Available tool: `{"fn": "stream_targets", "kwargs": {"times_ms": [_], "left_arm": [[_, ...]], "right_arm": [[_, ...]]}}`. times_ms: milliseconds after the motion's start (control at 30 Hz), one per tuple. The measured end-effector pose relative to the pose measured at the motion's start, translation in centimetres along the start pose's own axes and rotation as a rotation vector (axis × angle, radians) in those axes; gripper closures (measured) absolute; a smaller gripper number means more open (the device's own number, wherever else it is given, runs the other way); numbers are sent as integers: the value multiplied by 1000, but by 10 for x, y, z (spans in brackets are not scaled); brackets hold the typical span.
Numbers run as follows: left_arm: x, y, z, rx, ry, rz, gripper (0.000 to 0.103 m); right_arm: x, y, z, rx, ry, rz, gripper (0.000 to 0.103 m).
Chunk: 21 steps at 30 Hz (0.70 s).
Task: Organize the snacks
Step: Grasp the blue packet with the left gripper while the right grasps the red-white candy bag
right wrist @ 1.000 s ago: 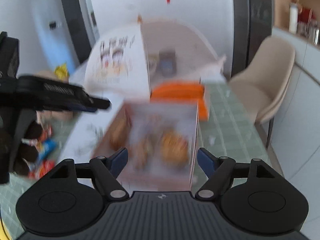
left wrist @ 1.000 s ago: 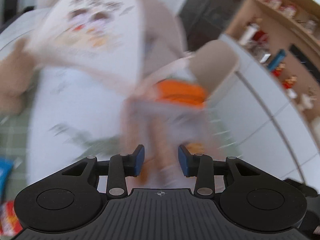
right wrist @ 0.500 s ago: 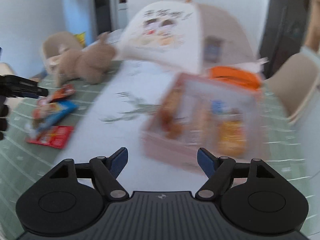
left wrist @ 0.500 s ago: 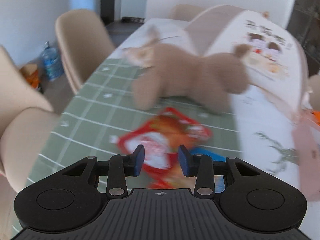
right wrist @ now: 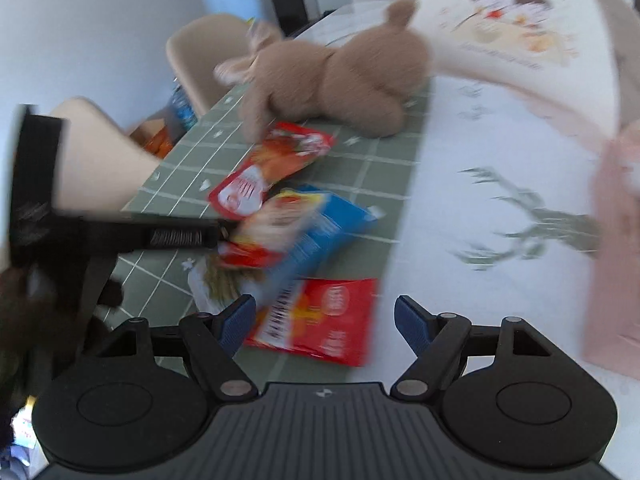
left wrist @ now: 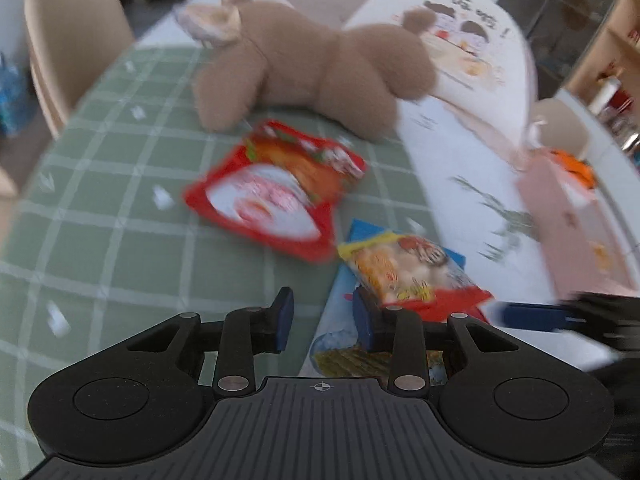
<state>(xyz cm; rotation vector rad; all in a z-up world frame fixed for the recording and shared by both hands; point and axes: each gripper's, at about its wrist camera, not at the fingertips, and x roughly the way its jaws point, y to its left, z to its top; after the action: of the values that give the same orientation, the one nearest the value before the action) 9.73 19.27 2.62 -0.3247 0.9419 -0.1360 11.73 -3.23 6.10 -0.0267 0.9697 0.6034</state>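
Note:
Several snack packets lie on the green checked tablecloth. A red packet [left wrist: 276,196] lies in front of a plush toy. A yellow and red packet [left wrist: 404,270] rests on a blue packet [left wrist: 344,320]. My left gripper [left wrist: 322,320] is open just above the blue packet's near end. In the right wrist view the same red packet [right wrist: 272,168], yellow packet [right wrist: 276,220] and blue packet [right wrist: 320,232] show, with another red packet [right wrist: 320,320] nearest. My right gripper [right wrist: 320,318] is wide open over that red packet. The pink snack box [right wrist: 616,248] stands at the right.
A brown plush toy [left wrist: 312,64] lies behind the packets. A domed white food cover [left wrist: 468,40] stands at the back right on a white runner [right wrist: 480,184]. Beige chairs [right wrist: 200,52] stand along the table's left edge. My left gripper [right wrist: 120,236] reaches in from the left.
Both grippers have swung left from the pink box and come down towards the snack packets. The packets are now close in front of both. Both grippers have stayed open.

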Motion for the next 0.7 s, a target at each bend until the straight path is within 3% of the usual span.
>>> {"fn": "stream_targets", "kwargs": {"times_ms": [67,200,400,467,533,700], "left_arm": [[-4,-1,-8,-43,18,-50,66],[-5,-17,-22,-67,54,-120,66],[-6,-57,-35,-26,83,-256,66],[-16,-58,-28,3,26,-227,66],[-23,-50,-15,17,-45,-151,66],[-23,-9,22,-61,-119,-20,66]], "right_arm": [[15,4,-5,-13,26,-29,26],[3,-9,-14,-15,32,-31,26],[-28,-43,-32,-51,28,-232,28],[-41,-51,-33,-40,13,-241,28],[-53,-52,-33,-34,-13,-207,28],[-45,-27,-18,-83,-45,-145,28]]}}
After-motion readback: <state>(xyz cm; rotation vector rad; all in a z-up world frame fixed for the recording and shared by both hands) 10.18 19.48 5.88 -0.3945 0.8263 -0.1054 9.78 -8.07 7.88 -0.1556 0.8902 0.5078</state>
